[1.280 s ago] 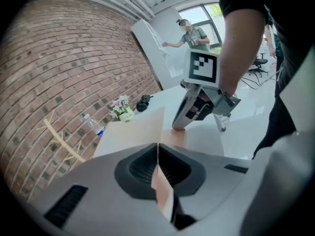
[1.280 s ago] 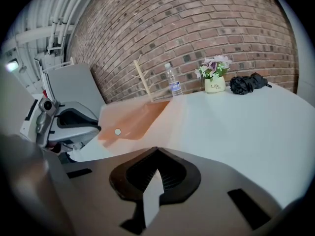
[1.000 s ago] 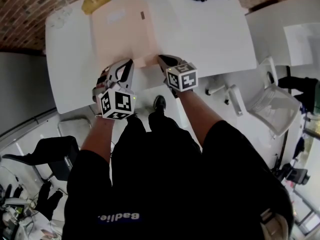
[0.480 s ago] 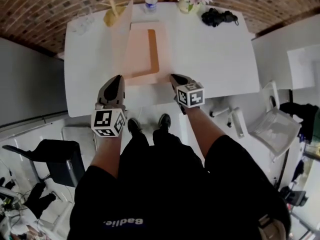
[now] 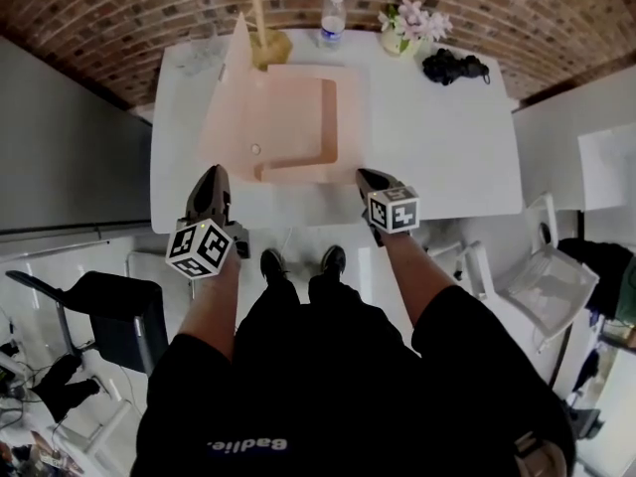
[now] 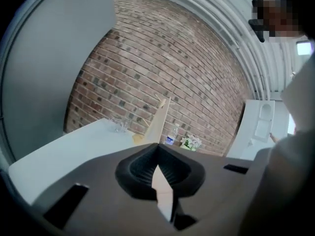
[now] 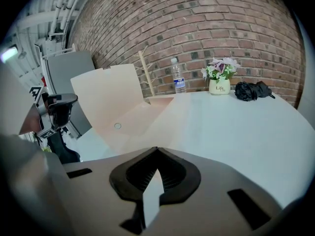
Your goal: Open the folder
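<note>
Up has come the cover (image 5: pixel 227 97) since a second ago, when it lay flat on the pale peach folder (image 5: pixel 293 127); now it stands tilted along the left side, and the left gripper (image 5: pixel 213 175) has swung out leftward to the near edge, well apart from it. The white tabletop (image 5: pixel 447 137) fills the middle of the room in front of a brick wall, and the folder lies on its far left part, open, showing a darker L-shaped band inside and a small round fastener on the cover. Both grippers sit at the near edge. The left gripper's jaws are pressed together with nothing between them. The right gripper (image 5: pixel 370 177), just beside the folder's near right corner, also has its jaws together and empty. To my eye the job is nearly done but not safe: nothing holds the cover, so it could drop back shut, or fall outward to the left. Beyond it stand a wooden stand (image 5: pixel 260 13) and a bottle (image 5: pixel 333 16), and the stand is close enough that a falling cover might clip it. A nudge from the left gripper would settle it flat. As for writing, the flower pot (image 7: pixel 219 86) carries a word that looks like "Life" with smaller print under it that I can't read. The bottle's blue label is too small to read, and the pale lettering (image 5: pixel 234 445) on the person's dark top is unclear from here.
</note>
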Action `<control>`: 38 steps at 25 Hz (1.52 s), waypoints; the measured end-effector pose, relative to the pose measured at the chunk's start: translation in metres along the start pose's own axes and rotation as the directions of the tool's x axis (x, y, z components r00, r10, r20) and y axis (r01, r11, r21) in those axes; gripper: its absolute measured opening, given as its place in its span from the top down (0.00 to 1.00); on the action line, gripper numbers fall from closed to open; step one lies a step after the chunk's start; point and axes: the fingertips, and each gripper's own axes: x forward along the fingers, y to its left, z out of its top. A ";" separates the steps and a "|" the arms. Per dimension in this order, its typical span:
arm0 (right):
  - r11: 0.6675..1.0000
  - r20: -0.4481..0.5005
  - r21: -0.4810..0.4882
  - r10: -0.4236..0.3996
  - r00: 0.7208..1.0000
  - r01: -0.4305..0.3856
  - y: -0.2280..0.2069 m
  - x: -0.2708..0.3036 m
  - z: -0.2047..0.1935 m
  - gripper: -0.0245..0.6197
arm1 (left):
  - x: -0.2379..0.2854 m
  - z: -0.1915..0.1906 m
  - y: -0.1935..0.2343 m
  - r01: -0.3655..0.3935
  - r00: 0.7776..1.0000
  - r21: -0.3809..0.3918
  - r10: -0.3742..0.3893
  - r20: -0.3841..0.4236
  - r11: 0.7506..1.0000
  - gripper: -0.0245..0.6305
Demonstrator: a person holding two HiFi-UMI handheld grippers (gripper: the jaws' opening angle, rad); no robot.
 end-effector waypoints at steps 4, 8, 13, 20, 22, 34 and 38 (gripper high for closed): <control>1.000 -0.011 -0.022 -0.002 1.000 0.002 0.003 0.002 0.002 0.92 | -0.005 -0.002 0.031 -0.058 0.998 -0.096 0.060 0.014 0.994 0.96; 0.999 -0.017 -0.040 -0.009 1.000 0.008 0.003 0.002 0.004 0.92 | -0.010 -0.002 0.061 -0.114 0.993 -0.190 0.120 0.020 0.975 0.96; 0.999 -0.013 -0.041 -0.018 1.000 0.018 0.004 0.001 0.002 0.92 | -0.015 -0.012 0.090 -0.159 0.984 -0.304 0.174 0.024 0.939 0.96; 0.997 -0.020 -0.063 -0.036 0.999 0.035 0.004 0.001 0.003 0.92 | -0.019 -0.034 0.140 -0.245 0.962 -0.457 0.273 -0.006 0.855 0.96; 0.997 -0.024 -0.066 -0.042 0.999 0.041 0.004 0.000 0.003 0.92 | -0.018 -0.041 0.151 -0.267 0.956 -0.489 0.294 -0.022 0.830 0.96; 0.995 -0.019 -0.065 -0.077 0.997 0.076 0.002 0.000 0.006 0.92 | -0.014 -0.077 0.204 -0.378 0.915 -0.592 0.383 -0.124 0.712 0.96; 0.995 -0.021 -0.059 -0.084 0.996 0.082 0.000 0.000 0.006 0.92 | -0.013 -0.089 0.214 -0.413 0.901 -0.617 0.399 -0.169 0.670 0.96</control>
